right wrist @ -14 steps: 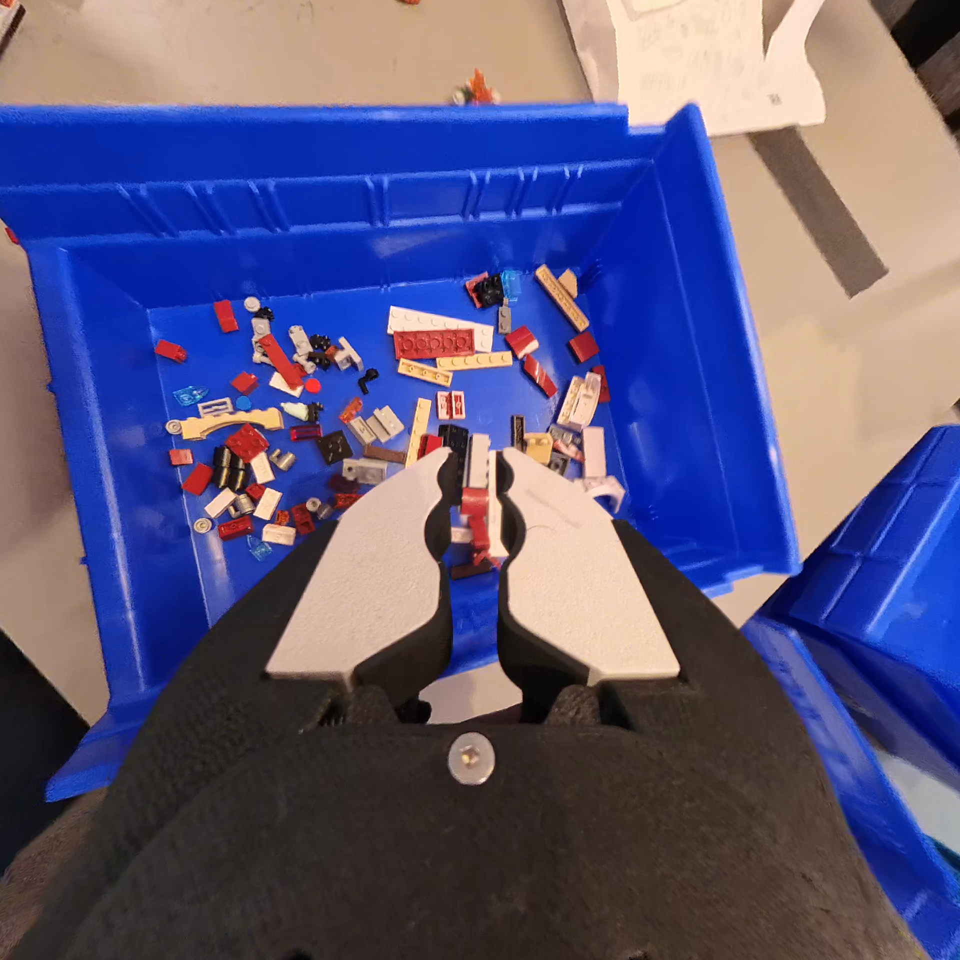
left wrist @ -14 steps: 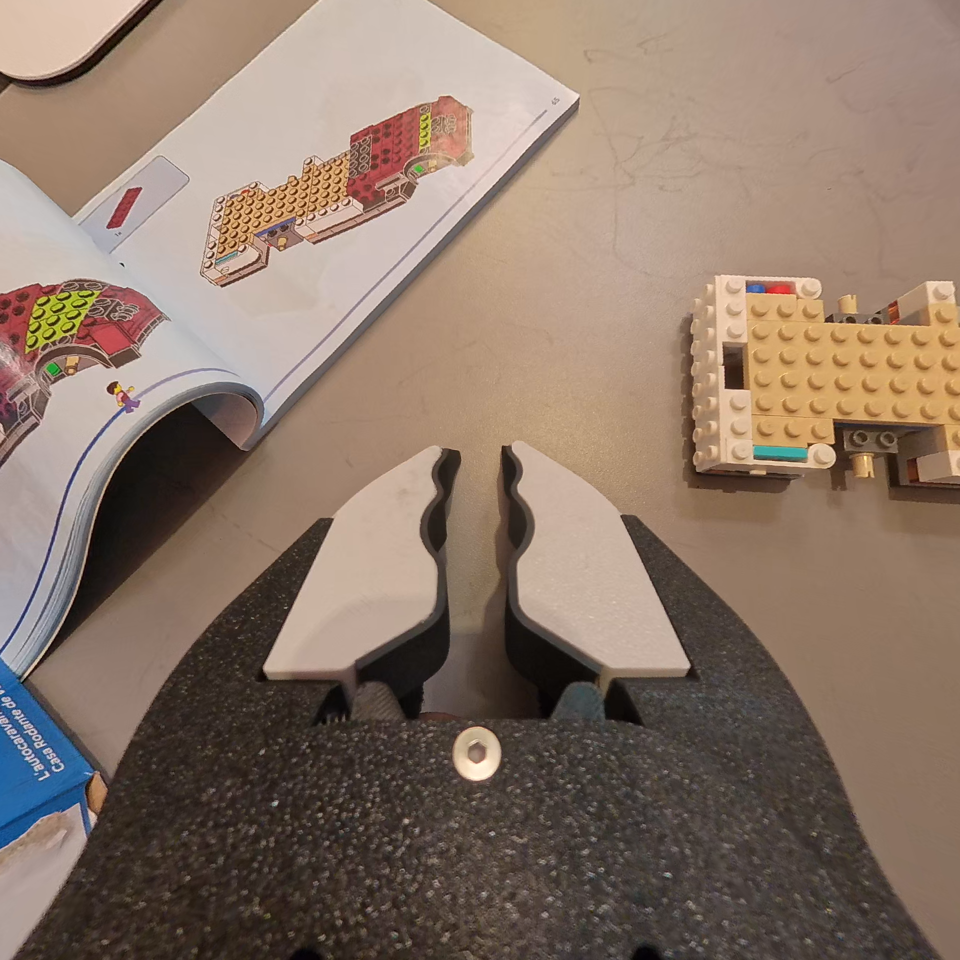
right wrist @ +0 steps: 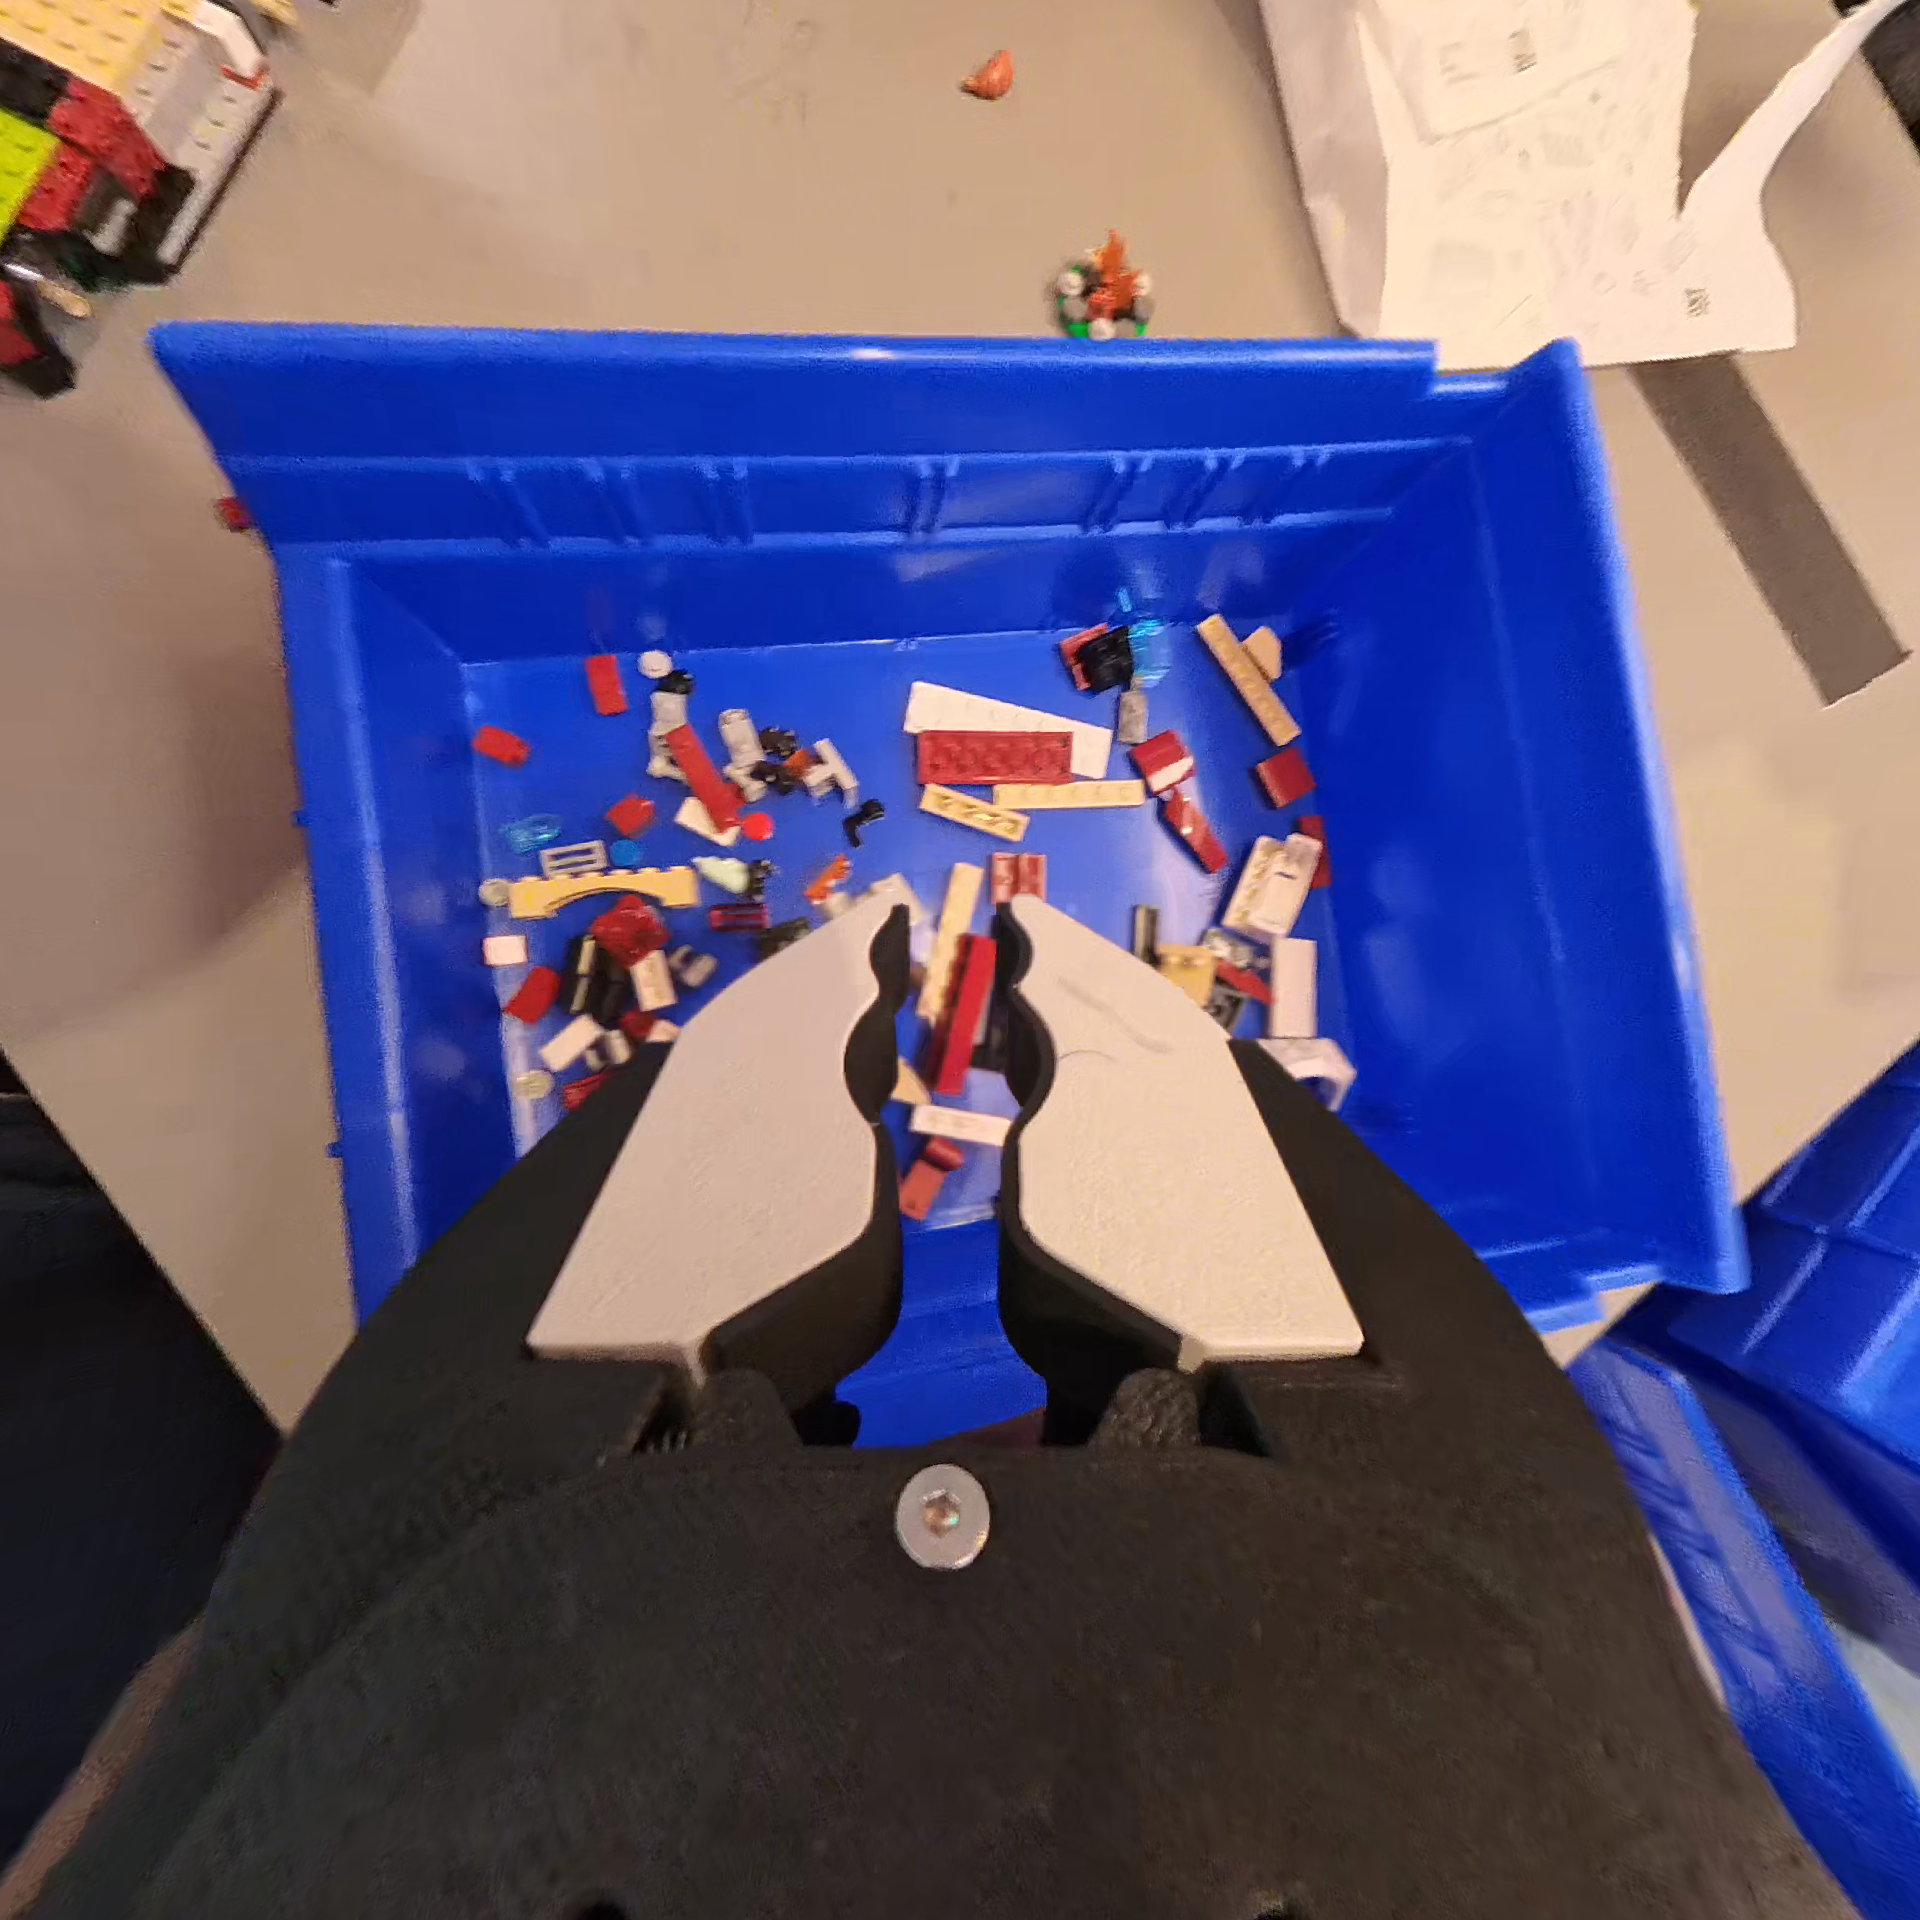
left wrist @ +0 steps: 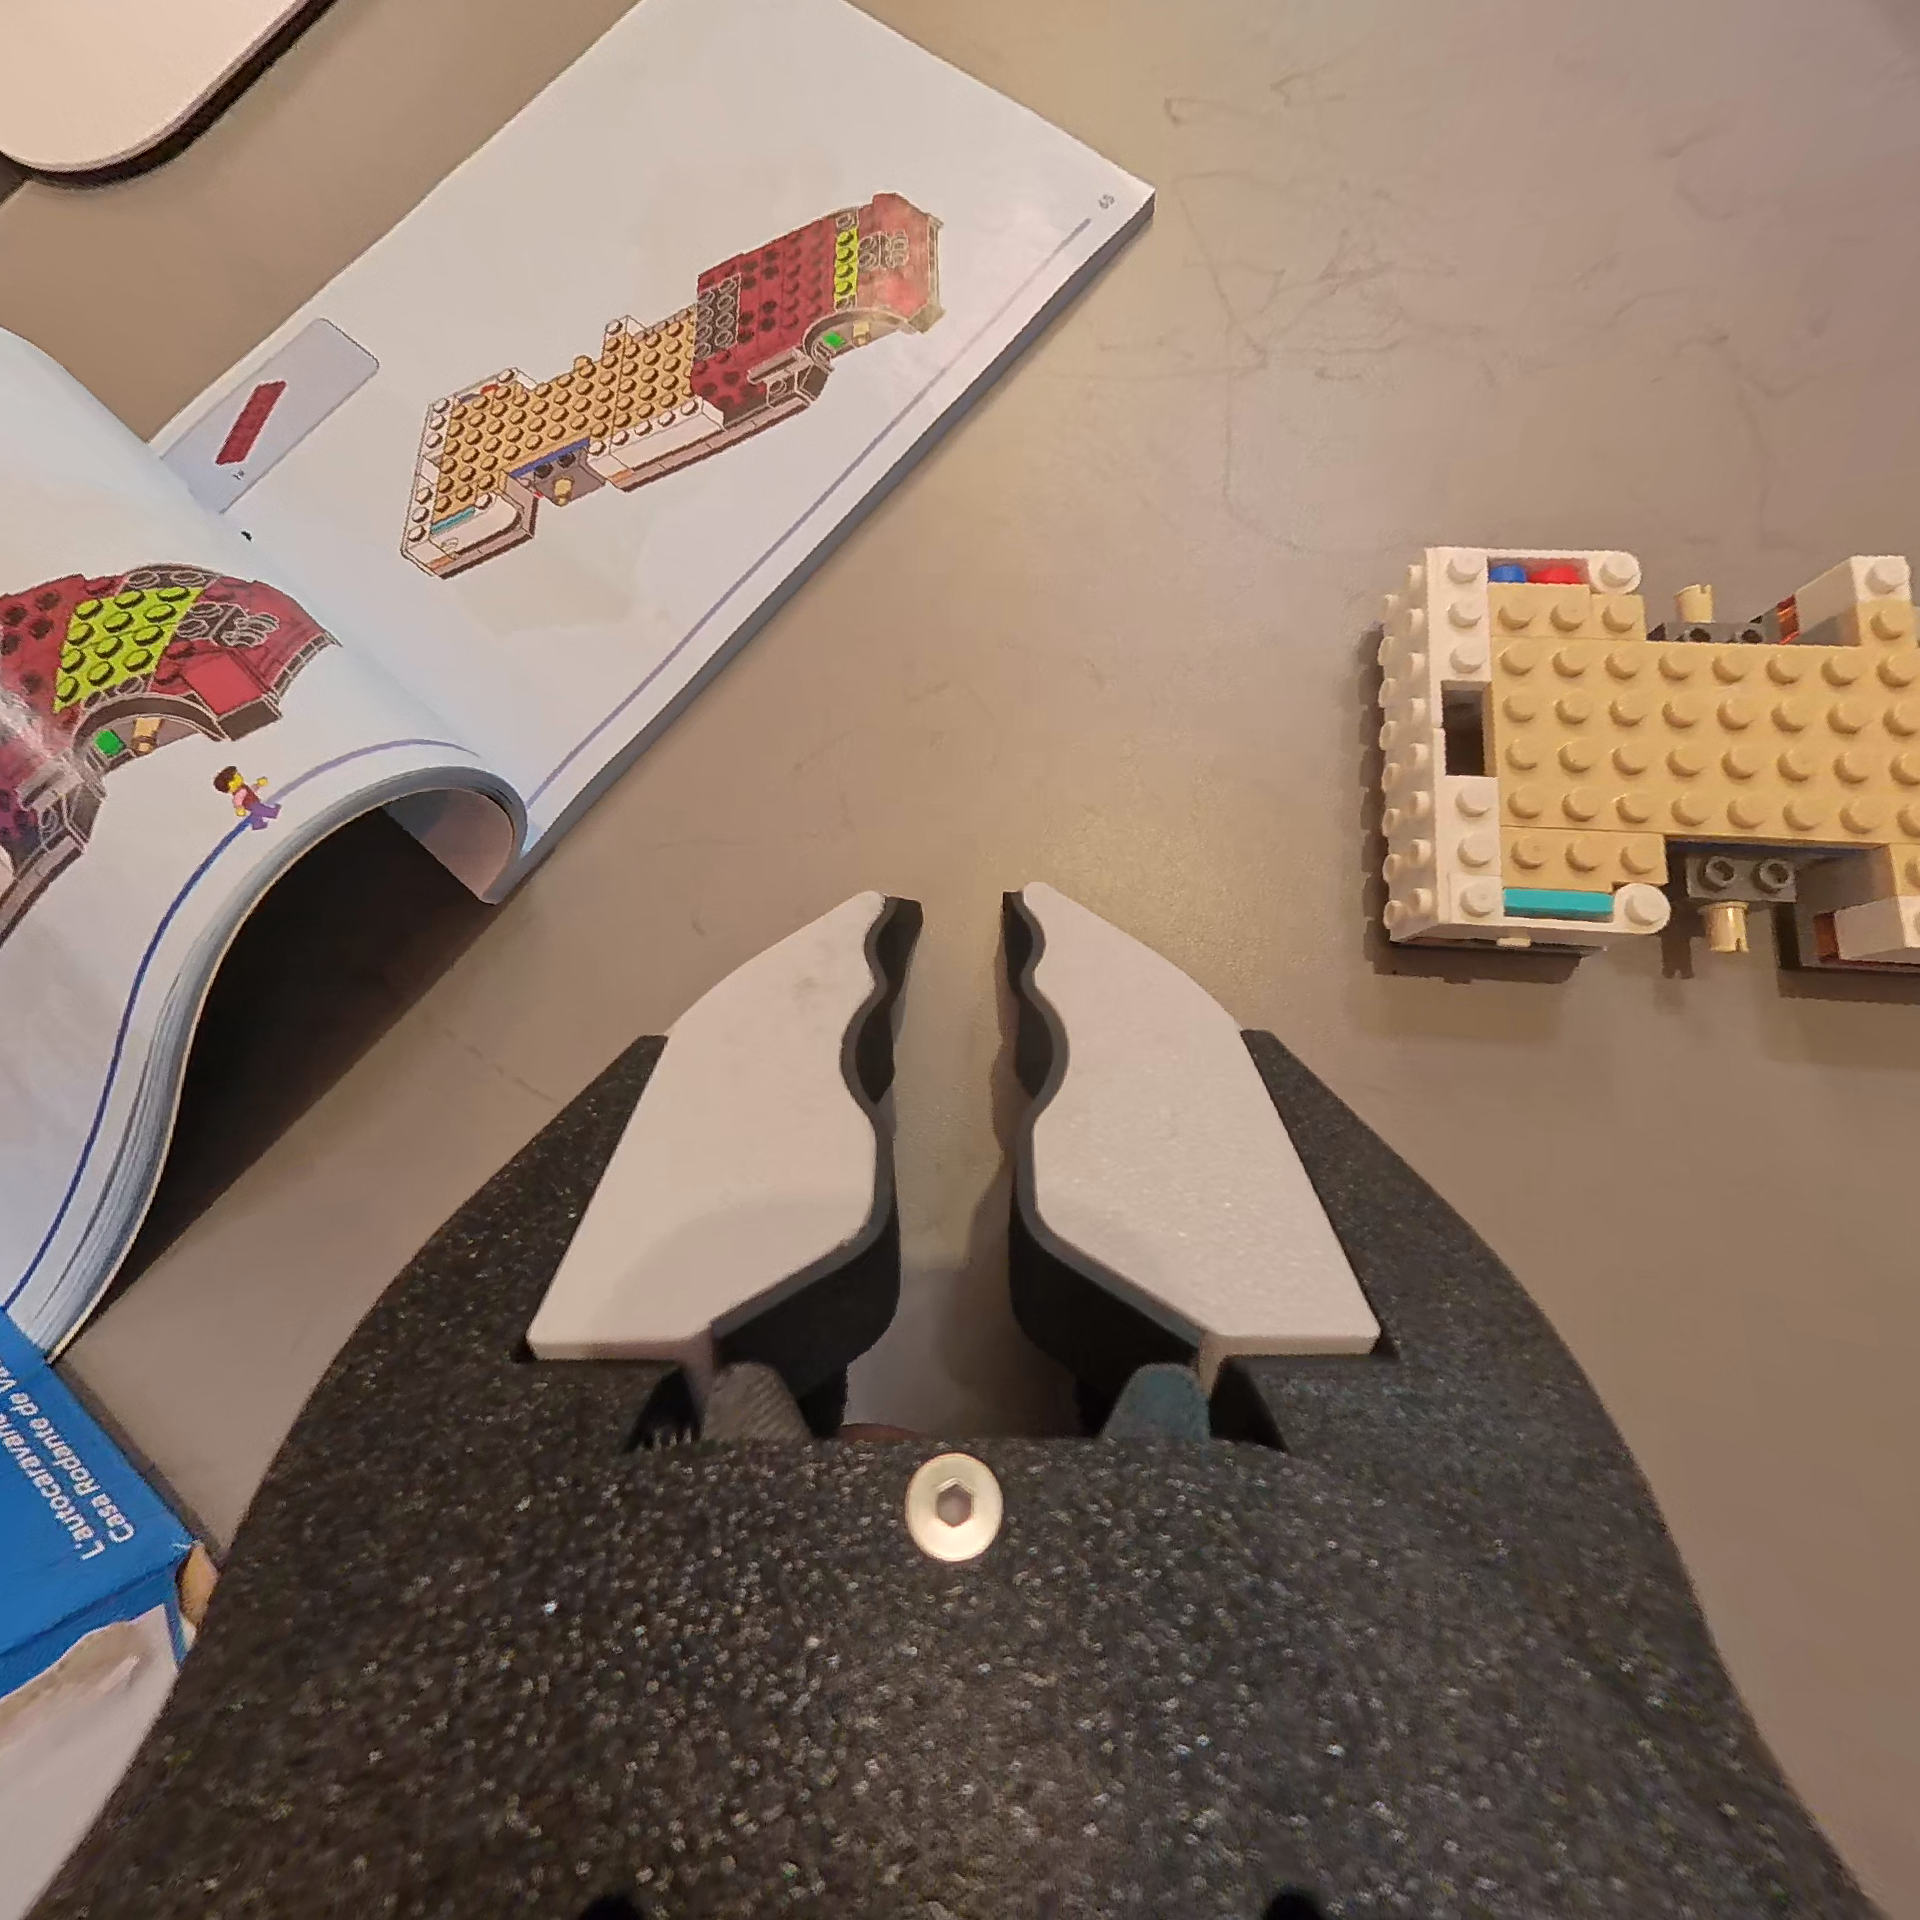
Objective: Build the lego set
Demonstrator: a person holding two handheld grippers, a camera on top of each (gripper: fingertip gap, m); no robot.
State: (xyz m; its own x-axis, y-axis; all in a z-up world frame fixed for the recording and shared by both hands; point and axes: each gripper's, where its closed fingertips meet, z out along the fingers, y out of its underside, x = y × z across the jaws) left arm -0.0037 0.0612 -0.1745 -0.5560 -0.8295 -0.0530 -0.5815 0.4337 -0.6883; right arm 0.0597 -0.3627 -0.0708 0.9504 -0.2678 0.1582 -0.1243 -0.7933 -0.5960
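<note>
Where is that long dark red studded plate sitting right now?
In the right wrist view, the dark red plate lies on the floor of the blue bin, toward the far right, against a white wedge plate and above two tan strips.

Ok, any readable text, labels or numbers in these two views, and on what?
Blue box: white print on its side, legible, not copied here.
Booklet: a page number at the corner, not copied here.
White sheets: fine print, too small and blurred.
Bin: none seen.
</note>
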